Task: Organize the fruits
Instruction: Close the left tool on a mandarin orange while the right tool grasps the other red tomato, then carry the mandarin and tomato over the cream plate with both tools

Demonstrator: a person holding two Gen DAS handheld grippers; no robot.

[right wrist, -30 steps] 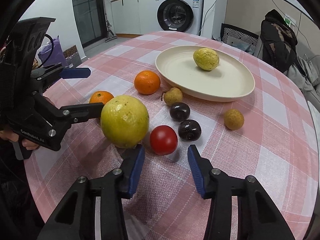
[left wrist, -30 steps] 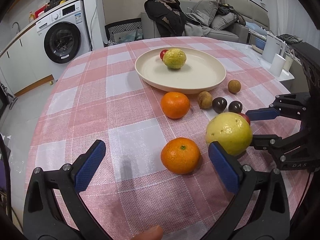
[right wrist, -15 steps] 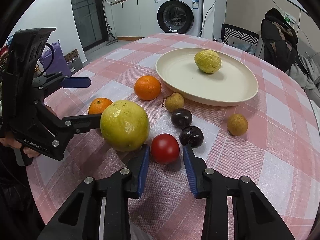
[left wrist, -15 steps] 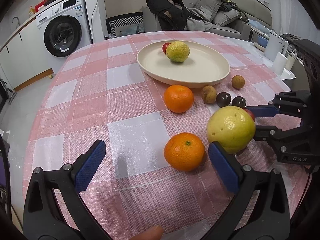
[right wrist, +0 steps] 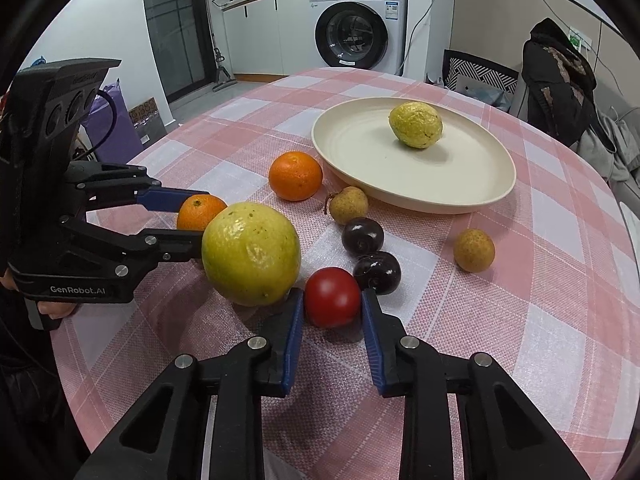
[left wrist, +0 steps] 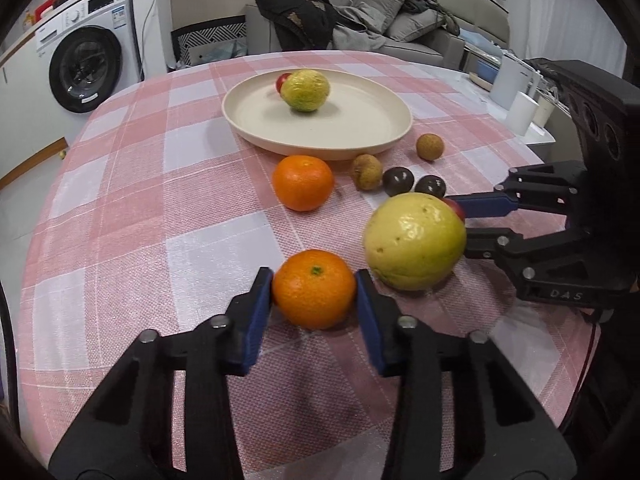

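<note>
My left gripper (left wrist: 314, 279) is closing on an orange (left wrist: 314, 294) on the pink checked tablecloth, both blue pads against its sides. My right gripper (right wrist: 331, 300) is closing on a red tomato (right wrist: 332, 296), and its pads touch both sides. A big yellow-green fruit (right wrist: 250, 254) lies between the two grippers. A cream plate (left wrist: 360, 136) farther back holds a smaller yellow-green fruit (left wrist: 306, 90) and a small red one (left wrist: 282, 80). In front of the plate lie a second orange (left wrist: 303, 182), two dark round fruits (right wrist: 362, 236) and two small brown fruits (right wrist: 348, 205).
The round table's edge curves close on both sides. White containers (left wrist: 520, 112) stand off its far right edge. A washing machine (right wrist: 352, 34), a chair with a dark coat (left wrist: 296, 8) and a sofa are beyond the table.
The left jaws went from wide open to closed against the near orange. The right jaws narrowed around the red tomato. The left view tipped a little.
</note>
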